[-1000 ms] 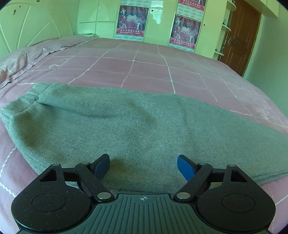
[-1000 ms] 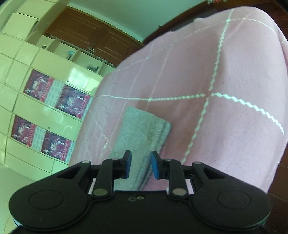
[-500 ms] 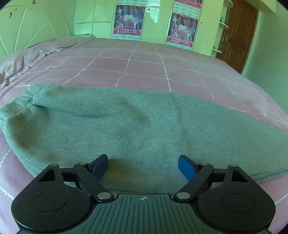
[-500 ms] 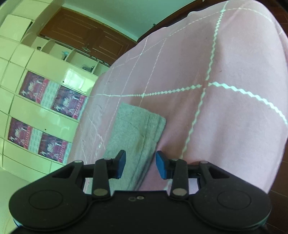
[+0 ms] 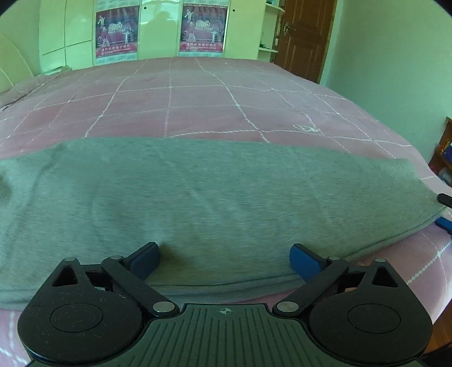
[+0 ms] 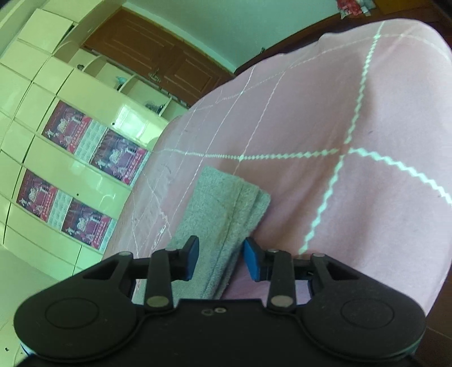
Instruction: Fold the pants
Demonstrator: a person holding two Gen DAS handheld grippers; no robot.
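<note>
Left wrist view shows the gray pants (image 5: 214,197) lying flat across the near side of a big bed (image 5: 197,101). The cloth looks soft and fuzzy, like a sweatshirt. The bed cover is pink with thin white zigzag lines that make squares. The left gripper (image 5: 224,261) sits low over the near edge of the pants with its 2 blue fingers spread wide and nothing between them. On the far cupboard doors hang 2 red posters (image 5: 202,26). The number 2010 can be read on them; the small writing below is too tiny to read. A brown wooden door (image 5: 303,34) stands to the right.

Right wrist view is tipped sideways. The right gripper (image 6: 221,258) has its blue fingers parted, 1 on each side of the folded end of the pants (image 6: 226,209), not squeezing it. The hem there shows stacked layers and a stitched seam.
</note>
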